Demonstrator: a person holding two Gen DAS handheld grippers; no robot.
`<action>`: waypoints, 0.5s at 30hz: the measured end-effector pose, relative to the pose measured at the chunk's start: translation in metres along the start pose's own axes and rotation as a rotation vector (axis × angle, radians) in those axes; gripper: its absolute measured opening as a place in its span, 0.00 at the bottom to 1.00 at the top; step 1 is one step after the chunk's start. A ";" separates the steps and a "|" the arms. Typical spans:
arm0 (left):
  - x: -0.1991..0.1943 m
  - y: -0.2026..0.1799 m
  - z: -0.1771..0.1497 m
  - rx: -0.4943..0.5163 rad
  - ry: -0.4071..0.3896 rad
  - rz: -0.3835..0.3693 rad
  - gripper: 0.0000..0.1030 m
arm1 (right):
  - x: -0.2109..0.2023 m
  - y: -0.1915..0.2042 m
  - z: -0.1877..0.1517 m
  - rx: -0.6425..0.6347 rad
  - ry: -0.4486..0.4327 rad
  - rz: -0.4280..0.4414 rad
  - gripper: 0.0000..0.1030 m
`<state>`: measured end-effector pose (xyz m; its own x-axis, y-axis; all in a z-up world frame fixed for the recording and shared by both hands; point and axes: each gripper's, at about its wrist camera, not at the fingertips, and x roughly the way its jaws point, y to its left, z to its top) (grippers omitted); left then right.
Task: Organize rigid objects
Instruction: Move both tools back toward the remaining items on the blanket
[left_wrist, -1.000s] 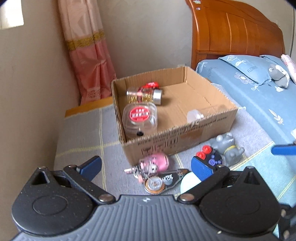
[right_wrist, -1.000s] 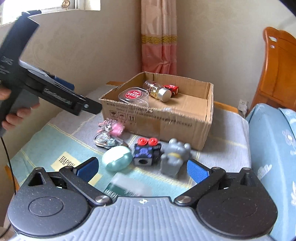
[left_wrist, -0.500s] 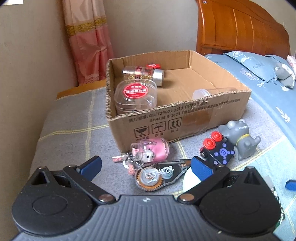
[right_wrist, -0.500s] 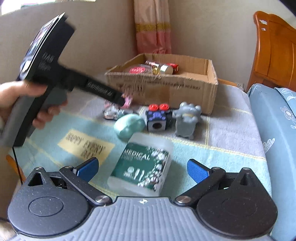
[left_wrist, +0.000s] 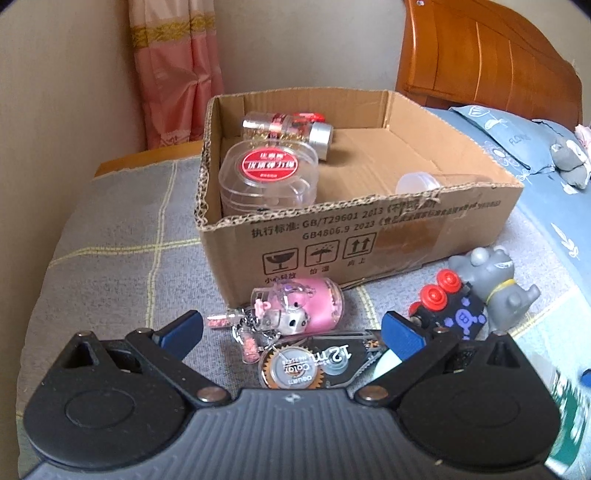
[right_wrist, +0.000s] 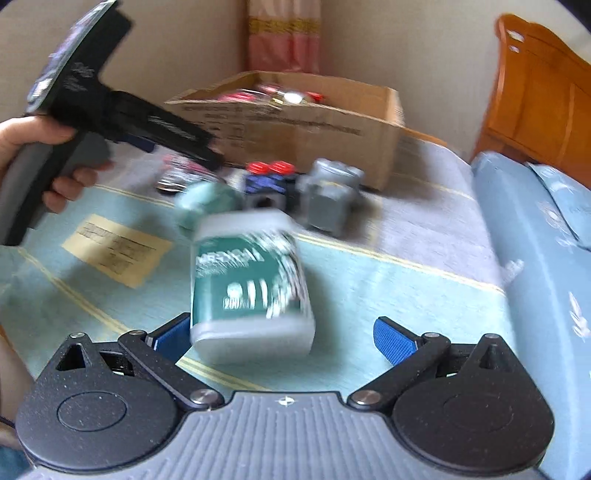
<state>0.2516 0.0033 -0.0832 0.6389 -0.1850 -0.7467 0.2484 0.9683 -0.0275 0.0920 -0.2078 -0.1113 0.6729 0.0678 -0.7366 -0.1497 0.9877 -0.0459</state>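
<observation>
Two grippers are out, and the right gripper (right_wrist: 282, 332) is the one nearest the green bottle (right_wrist: 251, 284). That bottle lies on its side on the blanket, right in front of this gripper, with its long side pointing away toward the cardboard box (right_wrist: 295, 125). The fingers are wide open, one on each side of the bottle's near end, and hold nothing; I cannot tell if the left finger touches it. The left gripper (left_wrist: 291, 328) is wide open too, empty, above a tape roller (left_wrist: 317, 363) and a pink keychain (left_wrist: 303, 306).
</observation>
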 end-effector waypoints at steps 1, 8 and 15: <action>0.002 0.000 0.000 -0.002 0.003 0.000 0.99 | 0.001 -0.007 -0.002 0.019 0.011 -0.010 1.00; 0.008 0.002 0.003 -0.040 -0.024 0.023 0.99 | 0.006 -0.023 -0.007 0.071 0.012 -0.032 1.00; 0.016 0.014 0.002 -0.066 -0.020 0.060 0.99 | 0.008 -0.024 -0.004 0.055 0.004 -0.020 1.00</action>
<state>0.2670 0.0134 -0.0944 0.6662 -0.1290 -0.7346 0.1609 0.9866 -0.0273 0.0981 -0.2312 -0.1189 0.6724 0.0473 -0.7387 -0.0960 0.9951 -0.0237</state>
